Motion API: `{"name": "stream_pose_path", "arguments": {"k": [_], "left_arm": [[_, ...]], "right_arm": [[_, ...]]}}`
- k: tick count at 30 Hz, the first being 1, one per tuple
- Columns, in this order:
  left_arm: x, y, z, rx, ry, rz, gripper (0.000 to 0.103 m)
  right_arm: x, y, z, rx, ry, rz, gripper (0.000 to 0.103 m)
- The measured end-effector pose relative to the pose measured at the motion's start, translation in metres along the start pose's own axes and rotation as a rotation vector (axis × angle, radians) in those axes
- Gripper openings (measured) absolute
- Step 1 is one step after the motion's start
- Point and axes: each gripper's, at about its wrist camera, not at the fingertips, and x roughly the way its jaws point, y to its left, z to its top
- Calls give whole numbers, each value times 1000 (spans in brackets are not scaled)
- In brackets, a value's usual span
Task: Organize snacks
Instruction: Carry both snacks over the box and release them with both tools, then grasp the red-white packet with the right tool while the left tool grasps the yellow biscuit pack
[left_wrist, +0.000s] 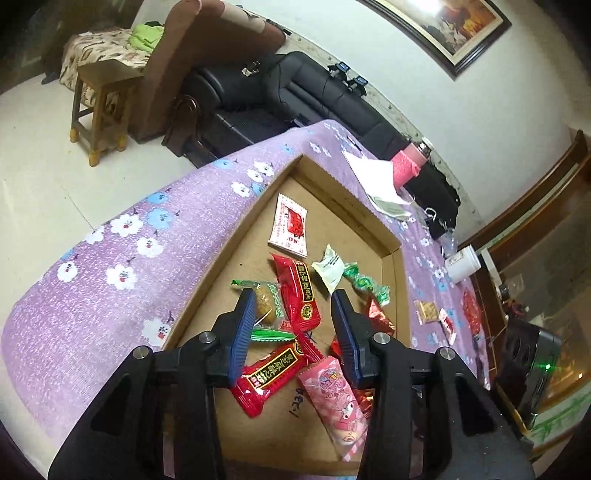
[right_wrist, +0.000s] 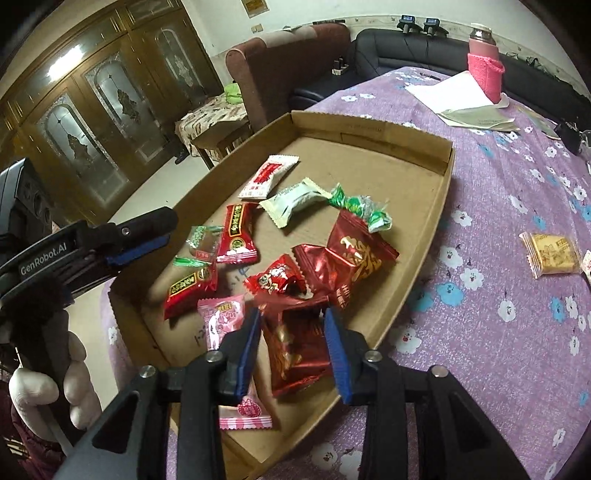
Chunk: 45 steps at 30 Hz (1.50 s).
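Observation:
A shallow cardboard tray (left_wrist: 364, 218) (right_wrist: 437, 206) on the purple flowered tablecloth holds several wrapped snacks: red packets (left_wrist: 299, 291) (right_wrist: 236, 236), a white packet (left_wrist: 290, 225) (right_wrist: 267, 177), a green candy (left_wrist: 365, 284) (right_wrist: 362, 206), a pink packet (left_wrist: 332, 398) (right_wrist: 221, 321). My left gripper (left_wrist: 295, 299) is open and empty above the tray's near end; it also shows in the right wrist view (right_wrist: 162, 229). My right gripper (right_wrist: 291, 317) is open, with a dark red foil packet (right_wrist: 295, 347) blurred between its fingers. A yellow packet (right_wrist: 550, 254) (left_wrist: 426, 312) and other snacks lie on the cloth outside the tray.
A pink bottle (right_wrist: 484, 62) (left_wrist: 408, 166) stands on white papers (right_wrist: 454, 96) at the table's far end. A white jar (left_wrist: 463, 264) stands near the right edge. A black sofa (left_wrist: 295, 99) and a wooden stool (left_wrist: 99, 110) stand beyond the table.

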Motion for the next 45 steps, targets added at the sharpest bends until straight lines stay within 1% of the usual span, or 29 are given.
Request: {"name": "stream_pose_path", "arguments": {"k": [1, 2, 7, 9, 11, 12, 14, 23, 27, 30, 33, 36, 38, 39, 40, 42, 45], "left_arm": [[-2, 0, 0, -3, -2, 0, 42], [-4, -1, 0, -5, -3, -1, 42], [-11, -13, -4, 14, -5, -9, 42], [-11, -21, -7, 33, -1, -15, 42], [-11, -28, -10, 50, 6, -21, 43], [-10, -33, -13, 61, 14, -24, 48], [-8, -41, -18, 82, 28, -31, 55], [-2, -74, -34, 141, 76, -34, 55], [3, -86, -41, 157, 105, -29, 56], [8, -97, -48, 181, 128, -34, 56], [15, -109, -55, 206, 155, -39, 56], [22, -123, -63, 241, 179, -46, 56], [27, -133, -69, 263, 198, -49, 56], [28, -135, -71, 268, 203, -50, 56], [30, -139, -74, 279, 213, -52, 56], [31, -145, -78, 297, 222, -50, 56], [30, -150, -82, 319, 225, -41, 56]], "right_arm": [[-3, 0, 0, -1, -10, 1, 47], [-6, 1, -1, -1, -19, 2, 47], [-24, -2, -5, 2, -61, 18, 48], [-33, -7, -8, 17, -81, 37, 48], [-42, -17, -12, 47, -103, 46, 53], [-47, -23, -14, 65, -115, 46, 58], [-56, -38, -18, 103, -137, 37, 60], [-90, -120, -52, 296, -181, -45, 60], [-102, -156, -68, 360, -182, -106, 61], [-111, -180, -73, 388, -188, -165, 61], [-117, -200, -69, 396, -198, -224, 61], [-121, -214, -55, 353, -223, -308, 61], [-120, -221, -38, 298, -241, -370, 66], [-118, -225, -28, 279, -245, -390, 72], [-115, -232, -18, 267, -245, -399, 74], [-106, -243, -3, 259, -226, -404, 74], [-85, -259, 12, 243, -166, -415, 74]]}}
